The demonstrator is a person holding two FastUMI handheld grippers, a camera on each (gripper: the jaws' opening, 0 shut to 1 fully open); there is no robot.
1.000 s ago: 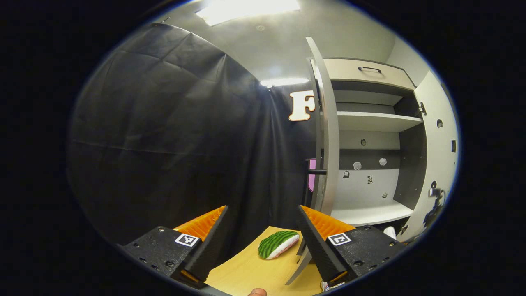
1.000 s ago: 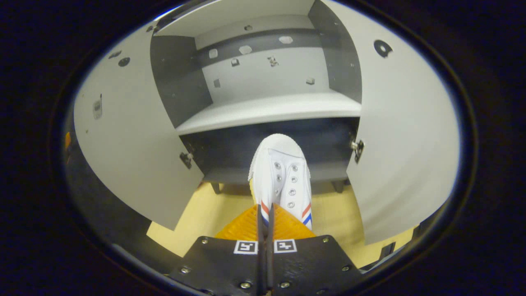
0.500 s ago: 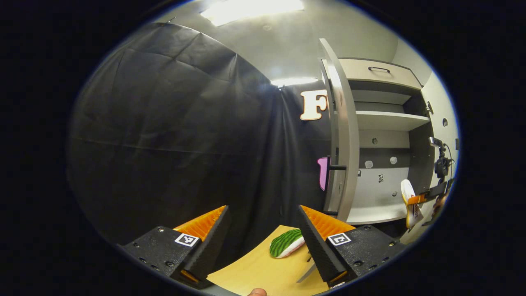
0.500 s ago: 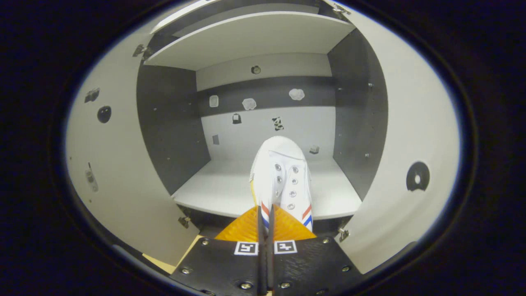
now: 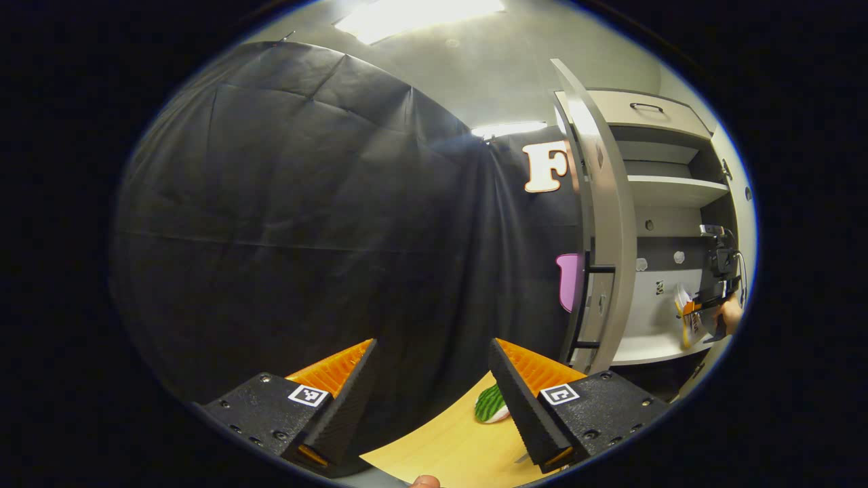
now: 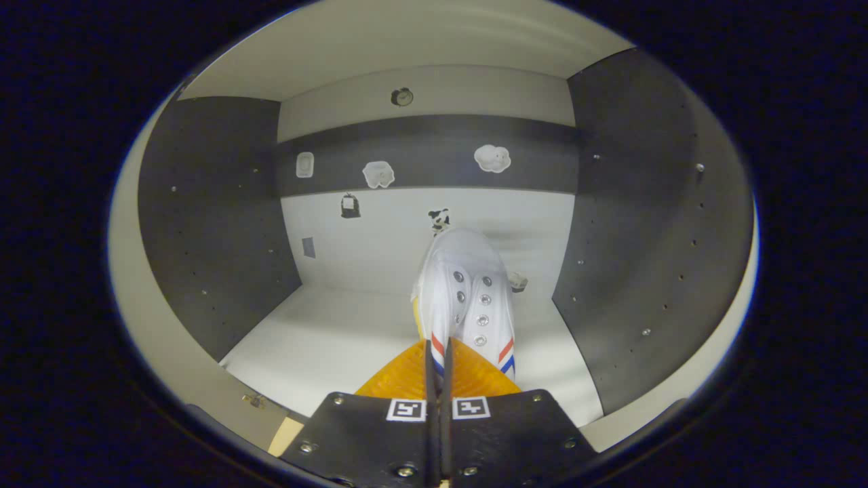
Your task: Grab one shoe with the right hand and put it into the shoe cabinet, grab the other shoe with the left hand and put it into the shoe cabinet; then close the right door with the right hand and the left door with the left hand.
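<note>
Beside the cabinet point(image 5: 668, 193), in the left gripper view, the left tongs point(image 5: 434, 396) stand wide apart and hold nothing. Between the tips, low down, part of a green shoe point(image 5: 489, 405) lies on the wooden floor point(image 5: 447, 447), near the foot of the cabinet's left door point(image 5: 603, 224). That door stands open, edge-on to the camera. Farther off, inside the cabinet, the right tongs point(image 5: 698, 315) and a hand point(image 5: 731, 315) carry something white and orange over the lower shelf point(image 5: 644, 349).

Risk noted: the open left door stands just beside the green shoe, so a reach for that shoe could knock the door edge.

Inside the cabinet, in the right gripper view, the right tongs point(image 6: 437, 379) are clamped on the heel end of a white shoe point(image 6: 464, 291) with red and blue stripes, its toe pointing at the cabinet's back wall point(image 6: 380, 237). Whether its sole touches the shelf point(image 6: 319, 346) cannot be told.

Risks noted: the shoe is pinched at one end only, so it may pivot or slip. Released above the shelf, it could drop and roll onto its side. Pushed further in, its toe may strike the back wall. Set too near the shelf's front edge, it would likely foul the doors at closing.
</note>
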